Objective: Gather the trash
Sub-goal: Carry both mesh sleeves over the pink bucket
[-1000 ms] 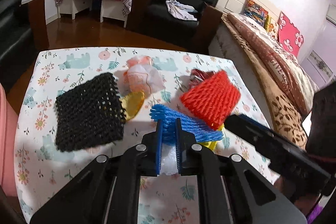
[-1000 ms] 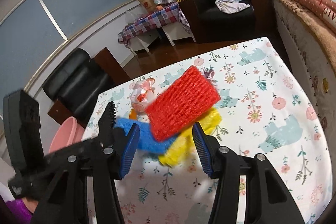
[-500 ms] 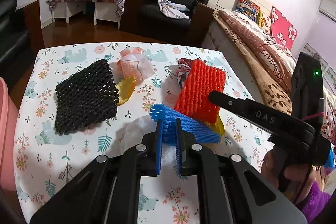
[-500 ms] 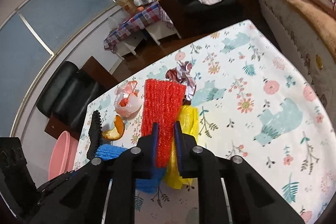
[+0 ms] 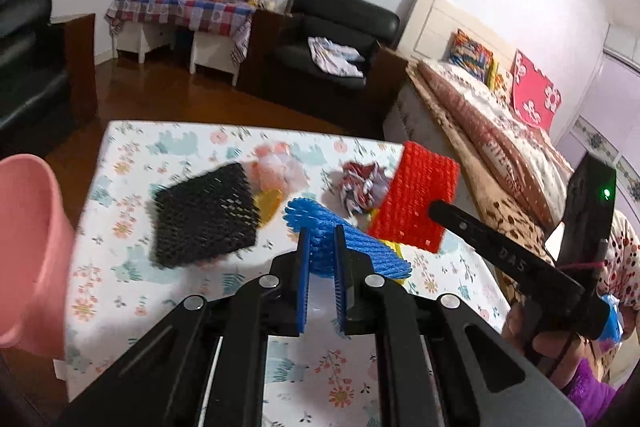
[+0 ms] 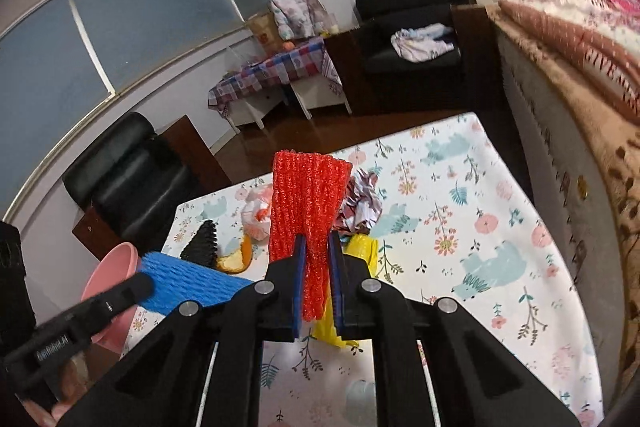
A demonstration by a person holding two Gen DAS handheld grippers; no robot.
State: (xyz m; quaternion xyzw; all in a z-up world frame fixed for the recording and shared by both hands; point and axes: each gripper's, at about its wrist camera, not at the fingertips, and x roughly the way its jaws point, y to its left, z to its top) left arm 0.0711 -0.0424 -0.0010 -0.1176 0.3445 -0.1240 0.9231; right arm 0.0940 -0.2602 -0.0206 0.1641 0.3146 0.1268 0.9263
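left gripper [image 5: 319, 269]: clamped on the blue foam net [image 5: 352, 247], lifted off the table [image 5: 120, 279] so it can go to the pink bin [image 5: 28, 255]
right gripper [image 6: 317, 281]: pinching the red foam net [image 6: 308, 203], held up clear of the remaining trash, probably bin-bound too

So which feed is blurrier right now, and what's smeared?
Left wrist view: motion blur smears the black foam net, the pink basin and the plastic bag; the left tool and its blue foam net stay sharp. Right wrist view: mostly crisp, red foam net clear, only the bed edge streaks.
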